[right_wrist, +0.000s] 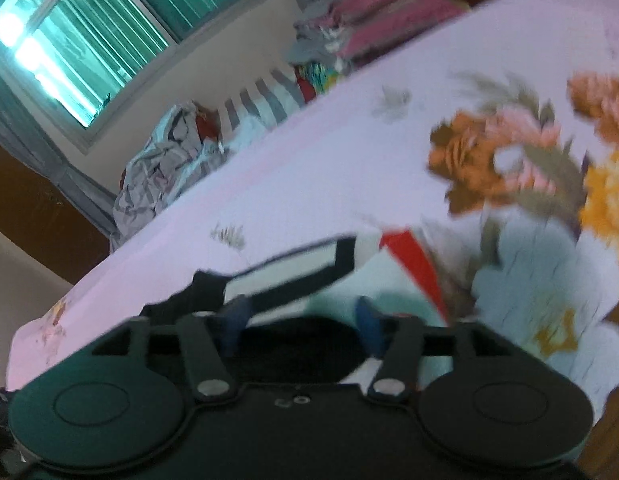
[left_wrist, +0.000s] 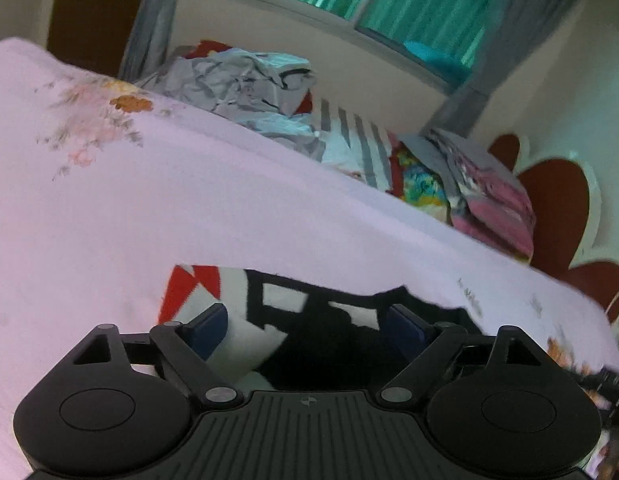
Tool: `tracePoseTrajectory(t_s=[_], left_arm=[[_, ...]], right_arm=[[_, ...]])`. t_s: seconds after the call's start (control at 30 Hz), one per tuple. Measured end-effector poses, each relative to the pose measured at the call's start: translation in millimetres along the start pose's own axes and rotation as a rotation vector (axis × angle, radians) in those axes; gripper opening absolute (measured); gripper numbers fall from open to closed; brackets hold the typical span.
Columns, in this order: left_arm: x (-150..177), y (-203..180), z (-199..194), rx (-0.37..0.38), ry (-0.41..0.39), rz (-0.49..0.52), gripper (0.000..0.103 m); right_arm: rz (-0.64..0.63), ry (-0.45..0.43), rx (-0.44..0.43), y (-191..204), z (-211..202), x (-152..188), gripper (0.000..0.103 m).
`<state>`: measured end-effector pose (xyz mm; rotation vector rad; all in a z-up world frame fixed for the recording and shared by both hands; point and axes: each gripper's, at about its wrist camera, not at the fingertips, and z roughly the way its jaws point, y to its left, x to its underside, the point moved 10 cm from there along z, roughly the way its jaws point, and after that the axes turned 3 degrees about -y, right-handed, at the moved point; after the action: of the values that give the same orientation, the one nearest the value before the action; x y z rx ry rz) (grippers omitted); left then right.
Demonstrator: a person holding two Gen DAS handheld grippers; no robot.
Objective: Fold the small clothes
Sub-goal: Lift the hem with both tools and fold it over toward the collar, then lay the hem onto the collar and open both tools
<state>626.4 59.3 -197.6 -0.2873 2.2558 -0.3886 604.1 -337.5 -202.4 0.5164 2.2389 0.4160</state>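
A small garment (left_wrist: pixel 309 312) with white, black and red patches lies on the pale pink floral bed sheet (left_wrist: pixel 129 208). My left gripper (left_wrist: pixel 307 330) is open just over its near edge, with the blue fingertips (left_wrist: pixel 209 328) wide apart on either side of the cloth. In the right wrist view the same garment (right_wrist: pixel 309 276) lies close in front. My right gripper (right_wrist: pixel 301 320) is open over it, its blue fingertips (right_wrist: pixel 367 320) apart. That view is blurred by motion. Neither gripper holds cloth.
A heap of crumpled grey clothes (left_wrist: pixel 237 84) and folded striped and pink items (left_wrist: pixel 489 196) lie along the far side of the bed under a window (left_wrist: pixel 389 4). A red flower-shaped headboard (left_wrist: pixel 557 216) stands at the right. The heap also shows in the right wrist view (right_wrist: pixel 161 168).
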Motion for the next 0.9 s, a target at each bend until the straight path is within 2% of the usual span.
tracePoseTrajectory(t_s=[0.1,0.2,0.33,0.43,0.5,0.53,0.57,0.6,0.7,0.77,0.9], left_arm=[[7,0,4,-0.004,0.018,0.068,0.086],[18,-6,15,0.005,0.058,0.131,0.086],[27,-17,31,-0.006,0.073,0.193,0.085],[29,-19,37,-0.027,0.075,0.234,0.064],[29,-19,38,-0.035,0.075,0.253,0.038],[29,-19,38,-0.040,0.071,0.258,0.030],[29,-17,39,-0.039,0.073,0.258,0.007],[30,-17,38,-0.040,0.074,0.258,0.005],[32,-21,33,-0.038,0.036,0.290,0.005],[26,-21,26,-0.041,-0.007,0.289,0.004],[3,-8,17,-0.066,-0.090,0.225,0.004]], right_arm=[[-0.062,-0.022,0.011,0,-2,-6,0.063],[-0.137,0.014,0.022,2,7,0,0.064],[-0.210,0.051,0.022,5,19,13,0.063],[-0.264,0.070,0.026,8,25,19,0.058],[-0.301,0.077,0.036,10,29,21,0.045],[-0.316,0.078,0.043,10,31,21,0.041],[-0.330,0.079,0.047,11,33,21,0.032],[-0.343,0.086,0.047,12,34,22,0.023],[-0.382,0.080,0.043,17,34,23,0.005],[-0.376,0.037,0.030,21,27,16,0.005],[-0.365,-0.061,0.014,31,14,-3,0.005]])
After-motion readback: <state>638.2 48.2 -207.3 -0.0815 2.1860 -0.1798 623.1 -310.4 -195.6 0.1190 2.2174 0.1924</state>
